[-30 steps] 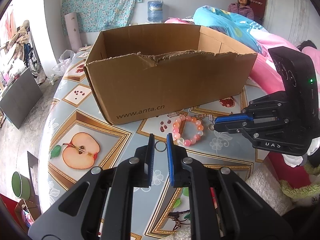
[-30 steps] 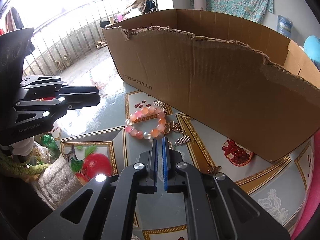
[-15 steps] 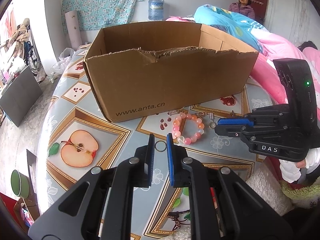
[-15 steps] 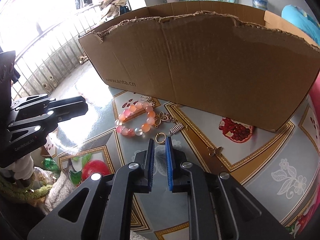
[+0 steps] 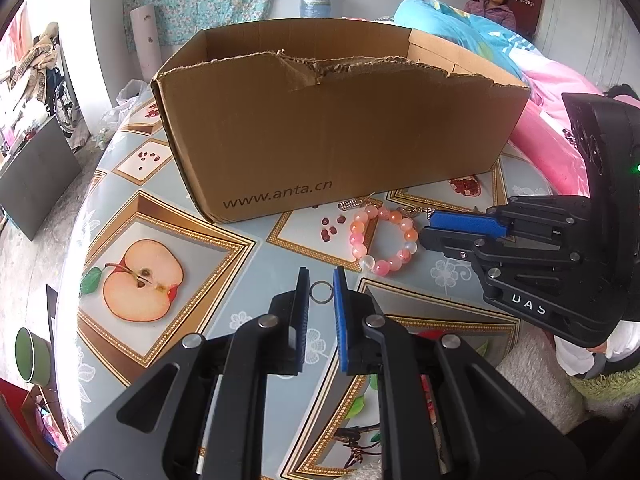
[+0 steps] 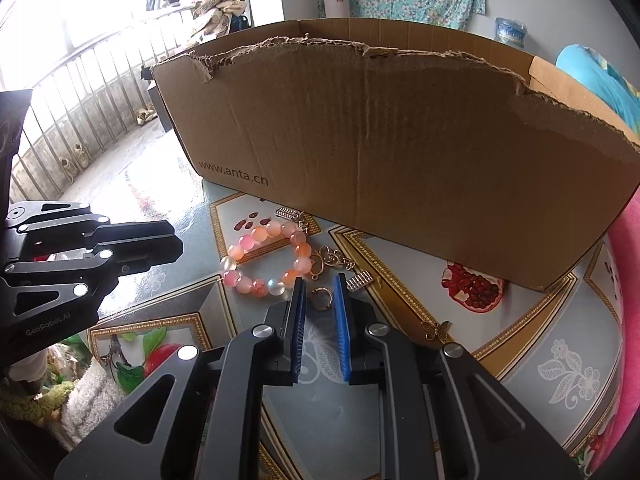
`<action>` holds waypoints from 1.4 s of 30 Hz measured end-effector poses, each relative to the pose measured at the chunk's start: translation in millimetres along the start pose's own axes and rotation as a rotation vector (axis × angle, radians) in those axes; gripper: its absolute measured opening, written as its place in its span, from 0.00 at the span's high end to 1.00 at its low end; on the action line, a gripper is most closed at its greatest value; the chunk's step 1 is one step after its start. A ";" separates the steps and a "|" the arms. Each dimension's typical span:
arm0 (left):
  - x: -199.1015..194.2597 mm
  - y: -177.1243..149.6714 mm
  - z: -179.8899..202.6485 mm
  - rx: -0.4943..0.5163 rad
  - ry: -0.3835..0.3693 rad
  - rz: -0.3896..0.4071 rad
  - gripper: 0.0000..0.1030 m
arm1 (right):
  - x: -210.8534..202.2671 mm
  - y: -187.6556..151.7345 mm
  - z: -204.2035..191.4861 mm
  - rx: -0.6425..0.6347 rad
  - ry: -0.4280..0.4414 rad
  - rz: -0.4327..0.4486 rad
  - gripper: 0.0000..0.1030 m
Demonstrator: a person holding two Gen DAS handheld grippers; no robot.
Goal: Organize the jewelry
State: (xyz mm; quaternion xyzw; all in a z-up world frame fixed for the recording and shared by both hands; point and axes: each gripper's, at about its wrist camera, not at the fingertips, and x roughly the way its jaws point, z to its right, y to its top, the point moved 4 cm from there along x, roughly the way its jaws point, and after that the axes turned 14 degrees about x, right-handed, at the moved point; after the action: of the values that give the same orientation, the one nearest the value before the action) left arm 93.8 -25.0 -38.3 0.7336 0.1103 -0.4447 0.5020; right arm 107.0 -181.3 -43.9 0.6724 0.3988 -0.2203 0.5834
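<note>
Right wrist view shows the right gripper, jaws slightly apart and empty, lined up on a gold ring lying on the table between its tips, at 5 o'clock from the bead bracelet. Judged step: picking it up; next, lower and close, then carry it to the cardboard box. Left gripper hovers narrowly parted over a thin ring.

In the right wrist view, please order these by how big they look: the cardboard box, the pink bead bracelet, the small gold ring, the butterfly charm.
1. Cardboard box, by far the largest.
2. Pink bead bracelet.
3. Butterfly charm and small gold ring: they look alike in size, so I do not rank them.
</note>
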 end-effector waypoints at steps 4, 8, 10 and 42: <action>1.1 -0.7 -1.1 -0.003 0.000 -0.003 0.89 | 3.1 2.1 -7.1 -0.010 -0.016 0.008 0.86; 1.8 -1.5 -3.3 -0.007 -0.001 -0.004 0.89 | 5.4 1.1 -11.5 -0.009 -0.002 -0.005 0.88; 1.7 -1.5 -3.5 -0.007 -0.001 -0.004 0.89 | 1.5 -1.6 -9.8 -0.016 0.003 -0.017 0.88; 4.4 -6.4 -4.8 -0.023 -0.010 -0.004 0.89 | -14.1 -19.3 7.2 0.112 0.036 -0.070 0.79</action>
State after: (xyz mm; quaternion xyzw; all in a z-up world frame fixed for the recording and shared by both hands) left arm 95.0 -19.2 -45.3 0.7252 0.1144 -0.4481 0.5101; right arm 84.7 -192.2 -46.5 0.6934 0.4194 -0.2504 0.5297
